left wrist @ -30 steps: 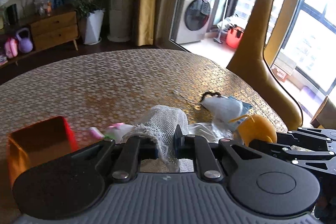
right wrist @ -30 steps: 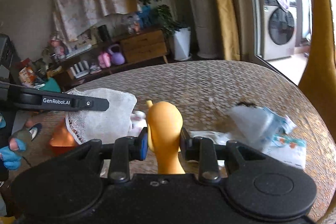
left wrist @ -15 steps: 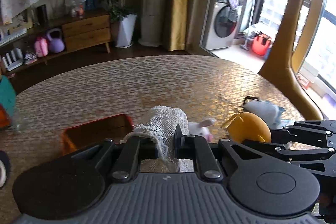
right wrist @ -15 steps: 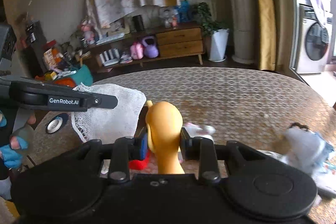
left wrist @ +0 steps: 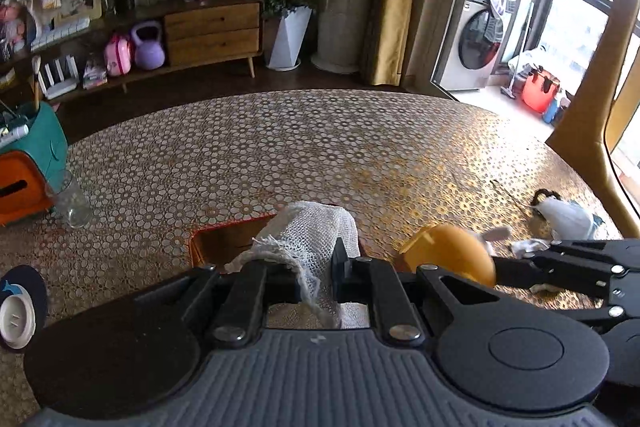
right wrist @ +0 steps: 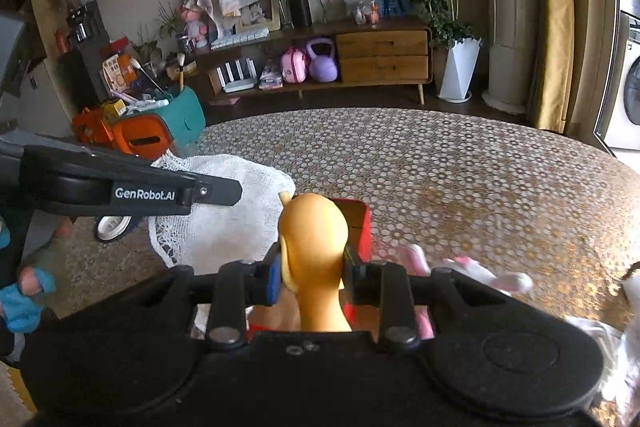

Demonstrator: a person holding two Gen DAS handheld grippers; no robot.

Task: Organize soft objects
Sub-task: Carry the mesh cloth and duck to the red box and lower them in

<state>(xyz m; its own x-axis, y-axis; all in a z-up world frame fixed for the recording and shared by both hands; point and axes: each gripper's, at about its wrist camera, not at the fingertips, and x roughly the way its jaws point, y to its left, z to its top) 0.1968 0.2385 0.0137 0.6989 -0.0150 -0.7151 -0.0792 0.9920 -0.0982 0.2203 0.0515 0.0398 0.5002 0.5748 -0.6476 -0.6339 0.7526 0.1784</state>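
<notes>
The left tongs [left wrist: 316, 275] were clamped on a white mesh cloth [left wrist: 308, 239], and the right tongs [right wrist: 310, 273] were clamped on a yellow soft toy [right wrist: 312, 227]. Both were held over a red box [left wrist: 224, 239] near the surface's [left wrist: 320, 147] near edge. A glass [left wrist: 72, 199] stood by its left edge, and a white pouch [left wrist: 564, 213] lay toward its right edge.

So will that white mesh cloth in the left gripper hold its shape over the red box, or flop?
Likely flop: the cloth already droops over the left gripper and hangs in loose folds. It looks thin, open-weave and probably very light. Its frayed, lacy edge could snag on the red box rim.
</notes>
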